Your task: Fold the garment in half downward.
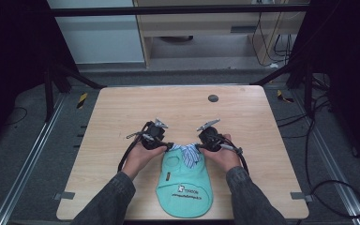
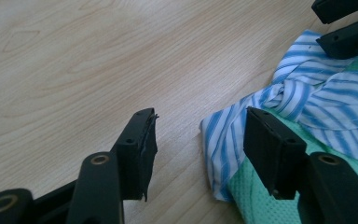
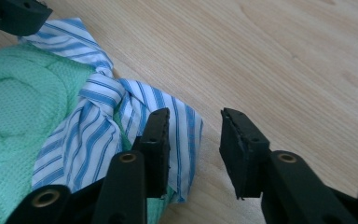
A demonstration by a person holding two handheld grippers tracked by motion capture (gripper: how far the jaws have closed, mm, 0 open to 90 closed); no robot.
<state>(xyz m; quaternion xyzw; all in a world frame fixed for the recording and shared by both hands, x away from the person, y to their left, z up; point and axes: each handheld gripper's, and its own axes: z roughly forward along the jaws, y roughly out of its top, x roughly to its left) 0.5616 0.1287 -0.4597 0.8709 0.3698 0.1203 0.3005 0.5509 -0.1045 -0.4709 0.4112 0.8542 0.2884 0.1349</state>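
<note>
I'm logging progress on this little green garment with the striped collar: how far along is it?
Done: the green garment lies flat on the table, striped collar knotted. In hand: the left tool and right tool sit open at the collar's two ends, gripping nothing. Left: probably grasping the collar ends.

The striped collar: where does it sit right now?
In the high view, the striped collar lies at the far end of the green garment, between the left gripper and right gripper.
</note>
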